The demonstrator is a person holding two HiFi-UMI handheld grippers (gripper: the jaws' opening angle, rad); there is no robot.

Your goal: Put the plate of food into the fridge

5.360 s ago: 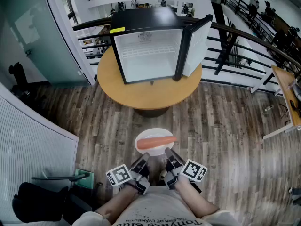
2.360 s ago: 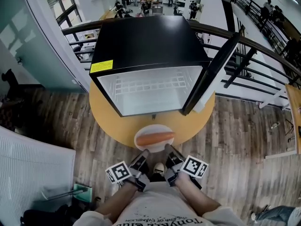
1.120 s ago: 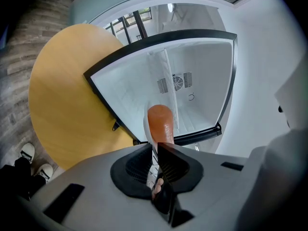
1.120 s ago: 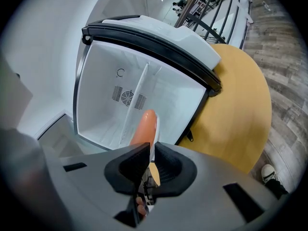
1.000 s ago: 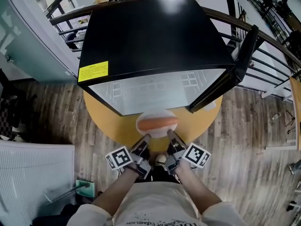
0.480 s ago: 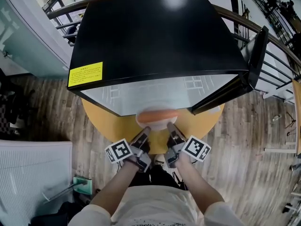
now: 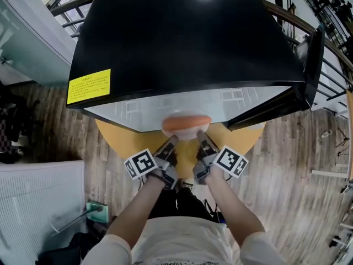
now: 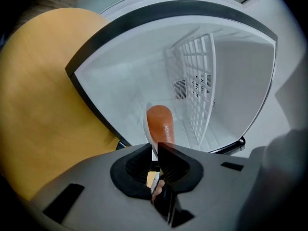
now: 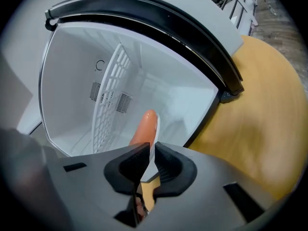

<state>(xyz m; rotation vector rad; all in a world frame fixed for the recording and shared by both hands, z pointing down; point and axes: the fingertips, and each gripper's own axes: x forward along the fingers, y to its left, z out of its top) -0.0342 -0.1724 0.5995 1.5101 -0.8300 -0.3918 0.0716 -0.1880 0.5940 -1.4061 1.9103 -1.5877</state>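
Note:
A white plate carrying a long orange piece of food is held level at the mouth of the open black fridge. My left gripper is shut on the plate's near-left rim and my right gripper on its near-right rim. In the left gripper view the plate's rim and the food rise edge-on from the closed jaws of the left gripper into the white interior. The right gripper view shows the right gripper, with the food just past it.
The fridge stands on a round wooden table. Its door hangs open to the right. Inside, a white wire shelf runs across the cavity. Wood flooring and a railing surround the table.
Both grippers and the plate have moved forward, from over the table's edge to the fridge opening. The fridge now fills more of the head view.

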